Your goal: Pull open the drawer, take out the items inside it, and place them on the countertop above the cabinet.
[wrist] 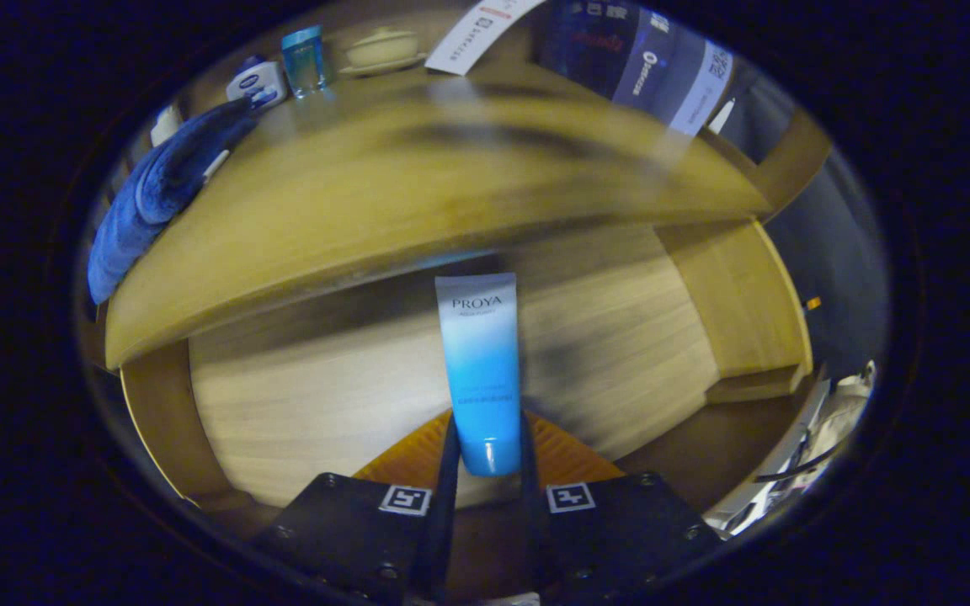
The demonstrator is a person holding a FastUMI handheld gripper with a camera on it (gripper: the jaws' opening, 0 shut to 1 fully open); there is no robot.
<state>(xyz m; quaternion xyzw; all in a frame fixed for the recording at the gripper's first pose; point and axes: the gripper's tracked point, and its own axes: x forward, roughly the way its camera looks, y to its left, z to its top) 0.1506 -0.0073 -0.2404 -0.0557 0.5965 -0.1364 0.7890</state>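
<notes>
My claw (pixel 485 454) is clamped on the blue-and-white tube (pixel 479 362), both fingers pressing its sides near the capped lower end; the tube stands up between the fingers, its flat crimped end just below the front edge of the countertop (pixel 418 210). Beneath and behind the tube lies the open drawer (pixel 308 396); its pale floor stretches wide to my left and right, bounded by a wooden side wall on the left and a thicker one on the right. The countertop's front edge curves across above the tube; the surface beyond that edge is broad and bare in the middle. Along its far left side a blue towel (pixel 157 194) lies at the rim, with a small white-and-blue box (pixel 256 84) and a clear blue bottle (pixel 306 61) beyond it, close together; a pale lidded dish (pixel 382 50) sits further back, near the wall. The picture is smeared with motion, so the finer edges of the counter and drawer are hard to place exactly.
</notes>
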